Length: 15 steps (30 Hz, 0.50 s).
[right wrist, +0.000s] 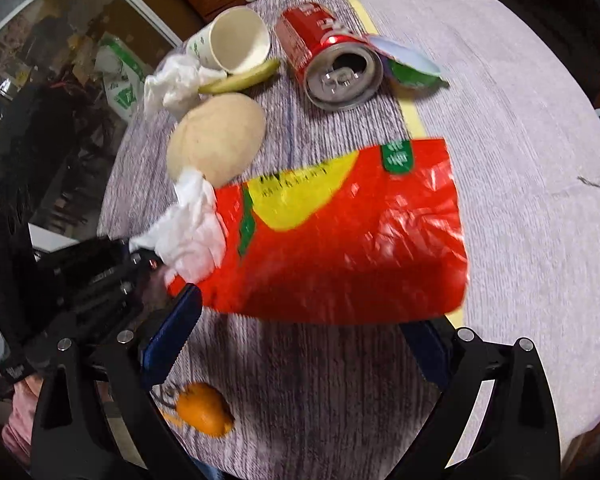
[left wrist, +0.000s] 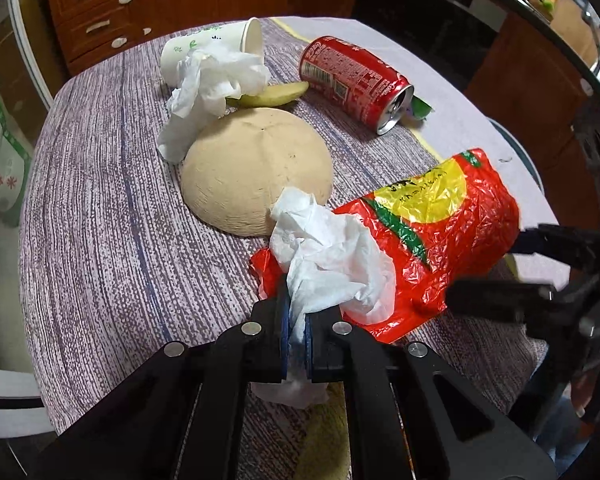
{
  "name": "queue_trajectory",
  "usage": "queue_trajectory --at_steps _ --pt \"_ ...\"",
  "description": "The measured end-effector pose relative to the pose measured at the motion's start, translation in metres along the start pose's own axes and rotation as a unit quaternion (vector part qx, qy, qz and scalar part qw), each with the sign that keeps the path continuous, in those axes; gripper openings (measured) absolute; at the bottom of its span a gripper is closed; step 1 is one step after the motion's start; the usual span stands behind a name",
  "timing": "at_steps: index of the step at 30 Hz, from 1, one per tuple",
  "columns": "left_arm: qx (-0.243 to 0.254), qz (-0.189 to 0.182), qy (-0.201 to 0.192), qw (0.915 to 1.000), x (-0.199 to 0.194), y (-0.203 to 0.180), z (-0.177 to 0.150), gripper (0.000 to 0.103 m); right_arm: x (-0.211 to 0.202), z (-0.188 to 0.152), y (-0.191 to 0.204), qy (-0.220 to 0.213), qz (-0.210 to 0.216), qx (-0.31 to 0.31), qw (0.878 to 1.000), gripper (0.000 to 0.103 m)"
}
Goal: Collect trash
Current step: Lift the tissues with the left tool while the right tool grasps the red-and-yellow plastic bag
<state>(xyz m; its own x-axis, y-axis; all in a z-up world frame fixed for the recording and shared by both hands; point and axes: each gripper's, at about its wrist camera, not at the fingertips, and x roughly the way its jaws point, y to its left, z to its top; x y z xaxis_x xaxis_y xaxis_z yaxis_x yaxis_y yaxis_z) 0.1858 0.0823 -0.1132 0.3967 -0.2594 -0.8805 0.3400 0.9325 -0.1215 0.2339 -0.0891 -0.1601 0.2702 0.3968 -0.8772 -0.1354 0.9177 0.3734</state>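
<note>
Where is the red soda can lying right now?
The red soda can lies on its side at the table's far end in both wrist views, right of the paper cup and yellow peel, its open top beside a green wrapper.

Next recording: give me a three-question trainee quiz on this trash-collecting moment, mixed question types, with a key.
1. True or false: the left tool is shut on a crumpled white tissue.
2. Multiple choice: how does the red soda can sit on the table?
A. upright
B. on its side
C. inside the paper cup
3. Fill in: the right tool's jaws stand wide apart at the near edge of the red ____.

Key: 1 true; 2 B; 3 plastic bag. The paper cup also lies tipped over, next to a second tissue.
</note>
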Motion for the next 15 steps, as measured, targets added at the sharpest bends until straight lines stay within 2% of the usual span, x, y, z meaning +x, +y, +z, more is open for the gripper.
queue_trajectory --at_steps 2,3,5,6,7,10,15 --pt "0.001 -0.003 -0.002 1.0 0.001 0.001 0.001 0.006 0.002 0.005 0.005 -0.013 0.009 0.001 1.0 0.091" --pt "0.0 -0.005 -0.003 1.0 0.001 0.001 0.001 0.006 0.003 0.007 0.008 -0.019 0.014 -0.002 1.0 0.086" --pt "-0.001 -0.007 -0.004 1.0 0.001 0.002 0.001 0.006 0.005 0.012 0.017 -0.031 0.011 -0.018 0.999 0.066" --pt "-0.002 -0.007 -0.004 1.0 0.001 0.003 0.001 0.006 0.006 0.014 0.021 -0.033 0.011 -0.026 0.999 0.043" --pt "-0.003 -0.007 -0.003 1.0 0.0 0.003 0.0 0.006 0.006 0.016 0.022 -0.033 0.007 -0.03 0.999 0.026" --pt "-0.01 -0.007 -0.005 0.9999 -0.003 0.001 0.0 0.005 0.004 0.018 0.025 -0.036 0.011 -0.042 0.998 0.015" --pt "-0.017 -0.001 -0.025 0.9995 -0.021 -0.004 0.001 0.005 -0.028 0.025 0.026 -0.064 0.009 -0.06 0.996 0.009"
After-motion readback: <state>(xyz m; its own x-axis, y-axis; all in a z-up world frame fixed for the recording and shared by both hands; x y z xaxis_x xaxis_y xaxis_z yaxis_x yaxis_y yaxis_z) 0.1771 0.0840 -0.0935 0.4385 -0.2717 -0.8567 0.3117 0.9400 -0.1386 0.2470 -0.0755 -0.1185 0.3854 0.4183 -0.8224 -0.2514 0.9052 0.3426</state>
